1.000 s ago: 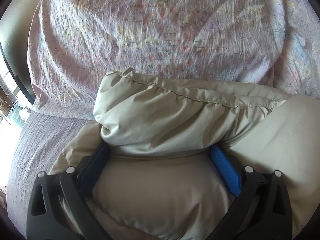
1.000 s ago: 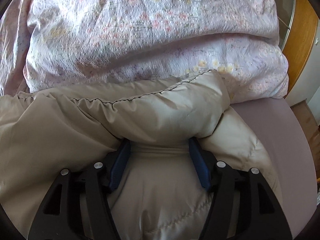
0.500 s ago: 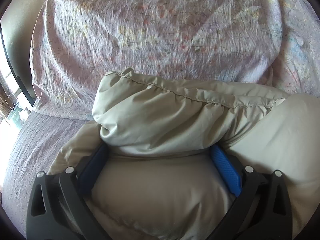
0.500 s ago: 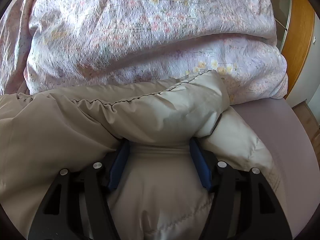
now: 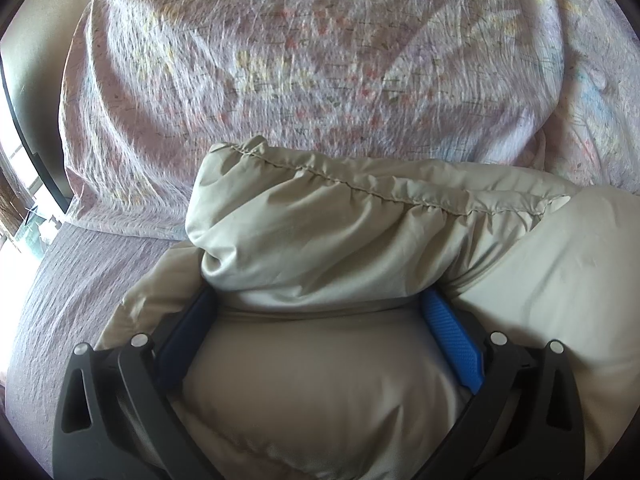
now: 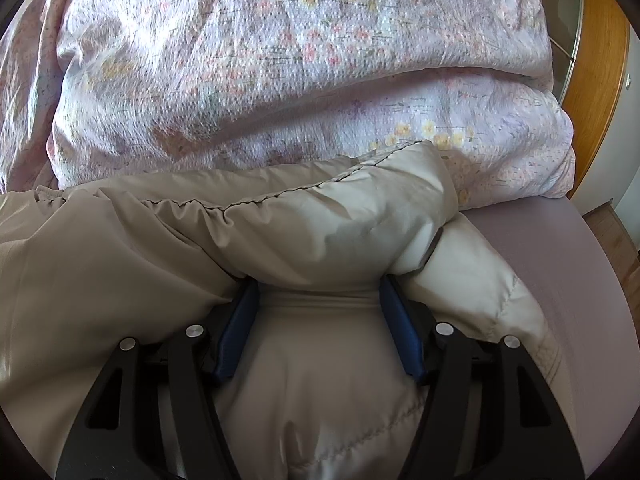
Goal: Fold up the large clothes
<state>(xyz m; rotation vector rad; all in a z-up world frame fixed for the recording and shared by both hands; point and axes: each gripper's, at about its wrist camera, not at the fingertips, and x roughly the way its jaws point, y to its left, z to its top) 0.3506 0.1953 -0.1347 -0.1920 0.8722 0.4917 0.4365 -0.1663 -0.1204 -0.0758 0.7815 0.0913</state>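
A puffy beige padded jacket [image 5: 360, 232] lies on the bed, its stitched hem rolled over ahead of both grippers. My left gripper [image 5: 318, 300] has its blue pads wide apart with a thick fold of the jacket bulging between them. My right gripper [image 6: 318, 288] likewise has jacket fabric [image 6: 280, 232] packed between its blue pads; the jacket's right end lies just right of it. All fingertips are buried under the rolled fold, so I cannot see whether the pads press the cloth.
A floral pink quilt [image 5: 320, 60] [image 6: 300, 60] is heaped right behind the jacket. The mauve bed sheet [image 5: 60, 280] [image 6: 580, 280] shows at both sides. A wooden wardrobe [image 6: 596, 60] stands at the far right, a window [image 5: 16, 200] at the far left.
Almost nothing. Both grippers hold their place on the jacket; the views shift only slightly forward.
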